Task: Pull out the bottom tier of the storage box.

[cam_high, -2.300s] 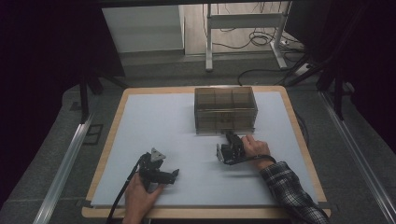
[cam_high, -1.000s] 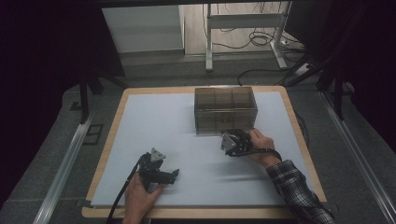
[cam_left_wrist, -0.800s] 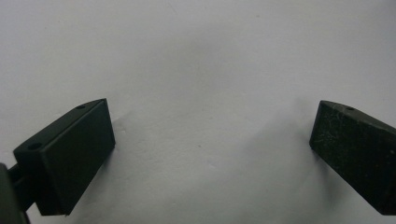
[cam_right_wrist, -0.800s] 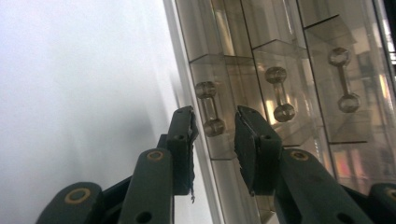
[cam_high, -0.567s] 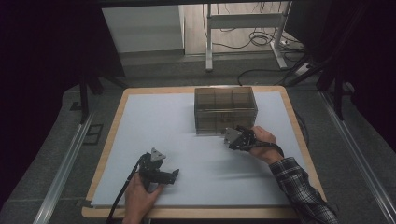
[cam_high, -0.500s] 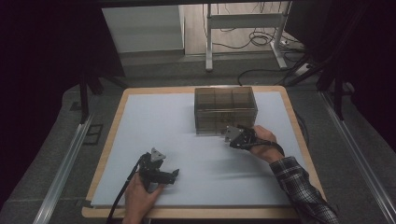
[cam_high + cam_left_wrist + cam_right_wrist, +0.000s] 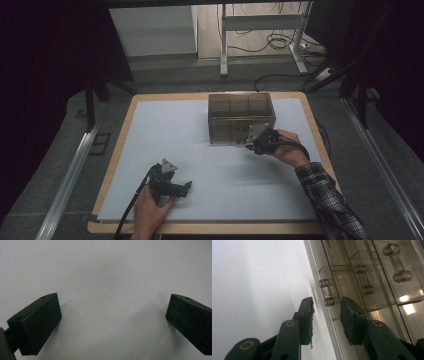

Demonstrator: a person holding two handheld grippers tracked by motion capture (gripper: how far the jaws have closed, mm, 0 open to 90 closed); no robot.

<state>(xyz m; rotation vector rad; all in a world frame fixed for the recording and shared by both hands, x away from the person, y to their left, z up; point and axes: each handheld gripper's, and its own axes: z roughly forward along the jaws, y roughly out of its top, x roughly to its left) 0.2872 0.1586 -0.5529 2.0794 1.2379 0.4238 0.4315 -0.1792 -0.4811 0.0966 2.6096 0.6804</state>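
My right hand-held gripper at the drawer box front — jaws just opening, straddling a handle, not yet grasping, lined up to pull.

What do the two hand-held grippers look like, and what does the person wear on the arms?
Both are black. The left hand-held gripper carries a grey three-cornered plate on top, and a black cable trails from it. Its jaws are blocky, with small screw holes. The right hand-held gripper has brass-coloured rivets on its links. The right arm wears a dark plaid sleeve.
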